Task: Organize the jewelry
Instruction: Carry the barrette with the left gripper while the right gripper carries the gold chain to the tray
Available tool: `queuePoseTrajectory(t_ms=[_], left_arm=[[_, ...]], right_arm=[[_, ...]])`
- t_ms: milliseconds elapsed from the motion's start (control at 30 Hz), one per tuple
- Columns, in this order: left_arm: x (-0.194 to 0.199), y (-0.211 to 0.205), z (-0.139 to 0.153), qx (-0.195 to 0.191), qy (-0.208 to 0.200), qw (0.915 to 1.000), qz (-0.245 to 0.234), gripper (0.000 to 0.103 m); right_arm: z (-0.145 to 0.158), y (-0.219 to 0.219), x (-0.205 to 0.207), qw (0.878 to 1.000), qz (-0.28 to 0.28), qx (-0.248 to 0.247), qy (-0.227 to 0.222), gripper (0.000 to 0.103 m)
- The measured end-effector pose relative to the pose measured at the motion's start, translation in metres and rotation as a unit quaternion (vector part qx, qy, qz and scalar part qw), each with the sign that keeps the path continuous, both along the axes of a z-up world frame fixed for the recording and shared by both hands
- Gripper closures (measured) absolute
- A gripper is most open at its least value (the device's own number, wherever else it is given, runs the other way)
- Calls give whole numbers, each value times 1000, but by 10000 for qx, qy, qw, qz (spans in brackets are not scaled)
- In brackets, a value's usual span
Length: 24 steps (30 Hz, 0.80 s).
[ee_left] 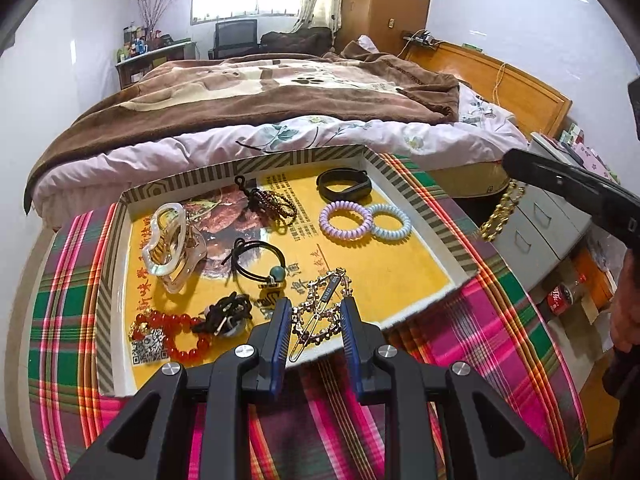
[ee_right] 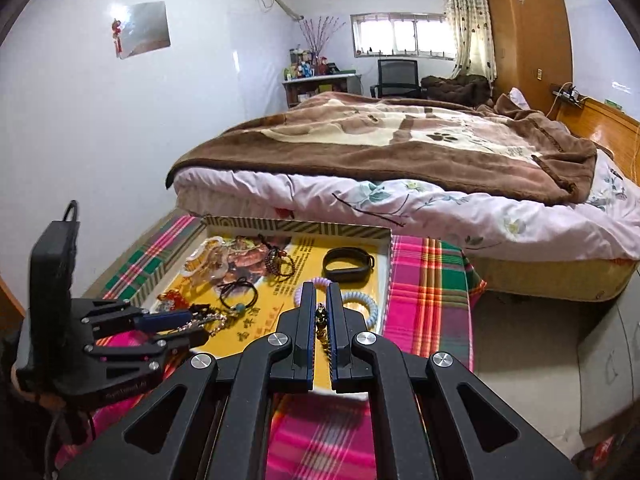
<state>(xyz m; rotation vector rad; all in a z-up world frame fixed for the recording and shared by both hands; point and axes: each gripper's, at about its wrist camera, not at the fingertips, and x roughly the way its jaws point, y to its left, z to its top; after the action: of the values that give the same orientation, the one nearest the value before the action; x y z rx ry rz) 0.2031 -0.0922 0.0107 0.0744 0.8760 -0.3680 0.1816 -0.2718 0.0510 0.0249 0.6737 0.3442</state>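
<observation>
Tray [ee_left: 420, 184] on plaid cloth [ee_left: 480, 340] already holds most pieces: clear claw clip at 10 o'clock, black band and two coil ties at 1 o'clock, red beads at 7 o'clock.

Left gripper [ee_left: 316, 316] clamps the rhinestone clip [ee_left: 320, 304] at 6 o'clock.

Right gripper [ee_right: 320, 312], jaws nearly together, pinches the gold chain [ee_left: 502, 210], hanging off-tray at 3 o'clock; both still need placing.

Left tongs [ee_left: 316, 312] gripped rhinestone hair clip [ee_left: 320, 308] over near edge of tray [ee_left: 424, 216]. Tray sat on plaid-covered desk [ee_left: 472, 328] and held clear claw clip [ee_left: 172, 240], red bead bracelet [ee_left: 180, 332], purple coil tie [ee_left: 346, 220] touching blue coil tie [ee_left: 390, 224], and black band [ee_left: 344, 184]. Right tongs [ee_left: 516, 168], at right, carried gold chain [ee_left: 500, 212]. Bed [ee_left: 280, 96] stood behind.
</observation>
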Motion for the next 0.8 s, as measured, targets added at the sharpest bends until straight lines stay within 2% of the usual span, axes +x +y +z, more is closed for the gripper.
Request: queuePoseTrajectory(t_ms=[167,500,800], left_arm=[[11,-2,-11,29,124,9999,55,78],[28,-2,-33,-36,362,9993,119,78],[32,-3,-43,11,438,9990,94,78]], right_arm=[[-19,7,22,9996,84,64,268,98],[-65,23,49,9963,168,-122,829,98],[-84,30,54,9938,277,-248,1044,98]])
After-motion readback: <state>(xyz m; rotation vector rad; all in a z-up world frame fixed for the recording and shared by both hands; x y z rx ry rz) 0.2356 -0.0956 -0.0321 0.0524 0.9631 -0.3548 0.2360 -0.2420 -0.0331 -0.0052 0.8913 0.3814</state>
